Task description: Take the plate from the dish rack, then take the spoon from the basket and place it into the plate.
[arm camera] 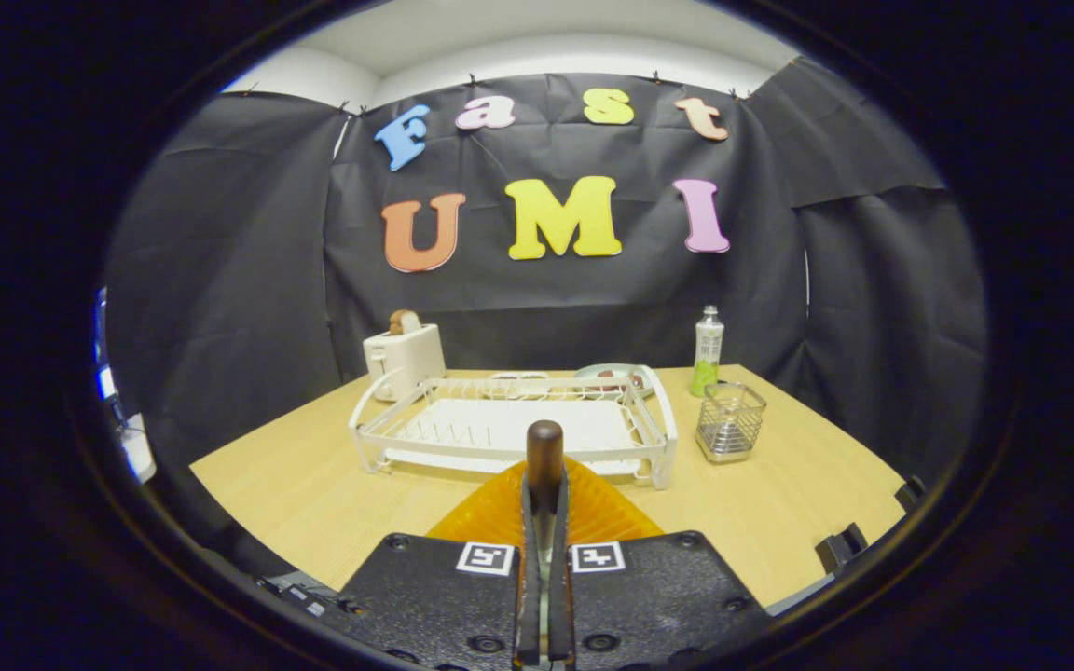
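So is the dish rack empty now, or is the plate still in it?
Empty: the dish rack shows bare white wires. The orange plate lies on the table before it, under the gripper, which is shut on the spoon.

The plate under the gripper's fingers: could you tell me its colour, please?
Translucent orange, ribbed plate, seen in the gripper view.

There is one gripper (544, 522), and its two fingers (530, 559) are closed on one spoon (544, 457), which stands up between them. Just beyond the fingers lies one orange plate (490, 513). On the one table (313, 494) I count one white rack (509, 424) at 12 o'clock from the fingers, one wire basket (730, 422) at 1 o'clock, one bottle (708, 351) further at 1 o'clock, one toaster (404, 359) at 11 o'clock, and one pale dish (613, 375) behind the rack, holding something too small to count.
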